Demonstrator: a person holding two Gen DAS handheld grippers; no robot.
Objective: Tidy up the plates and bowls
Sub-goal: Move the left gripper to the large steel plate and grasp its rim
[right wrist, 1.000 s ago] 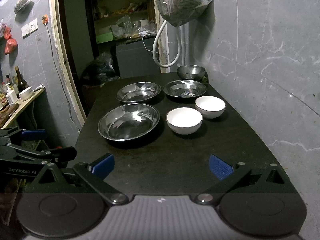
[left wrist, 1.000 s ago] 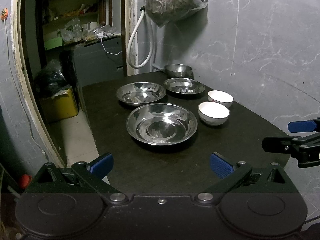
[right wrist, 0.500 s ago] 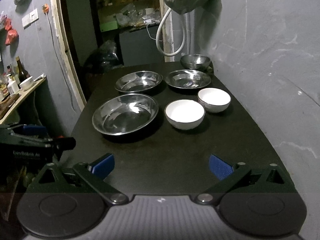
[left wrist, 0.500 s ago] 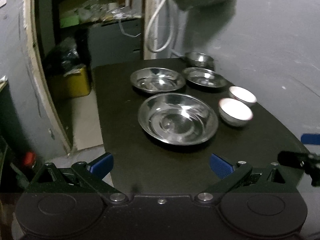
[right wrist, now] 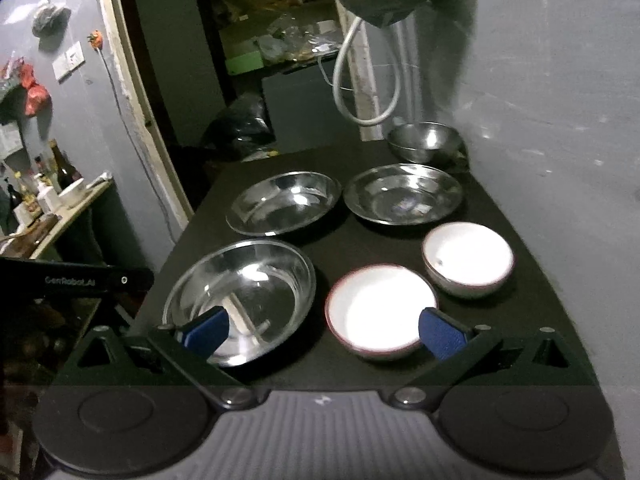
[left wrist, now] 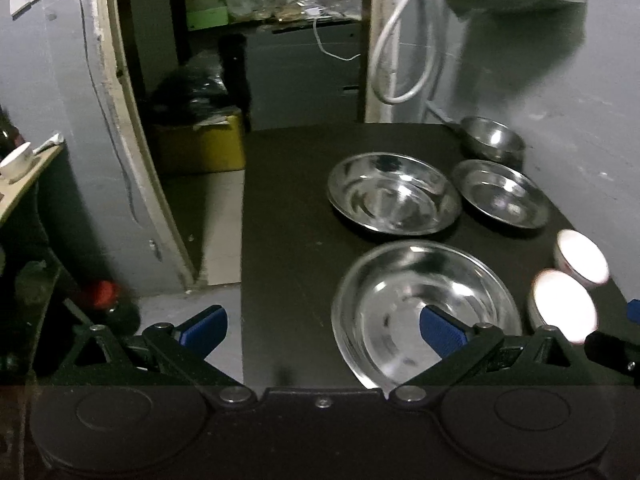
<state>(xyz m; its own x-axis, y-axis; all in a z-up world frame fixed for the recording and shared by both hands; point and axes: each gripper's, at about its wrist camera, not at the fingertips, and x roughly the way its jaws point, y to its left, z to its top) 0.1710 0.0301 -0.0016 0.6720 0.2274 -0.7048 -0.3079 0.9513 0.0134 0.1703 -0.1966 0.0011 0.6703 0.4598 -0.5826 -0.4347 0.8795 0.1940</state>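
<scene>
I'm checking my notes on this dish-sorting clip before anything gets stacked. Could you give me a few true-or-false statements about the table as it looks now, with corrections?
1. Two white bowls, a near one and a far one, sit side by side on the dark table. True.
2. The right gripper is shut on a white bowl. False: it is open and holds nothing.
3. The three steel plates are stacked. False: the big plate, the middle plate and the small plate each lie separately.
4. A deep steel bowl stands at the table's far end by the wall. True.
5. The left gripper is open. True.
</scene>
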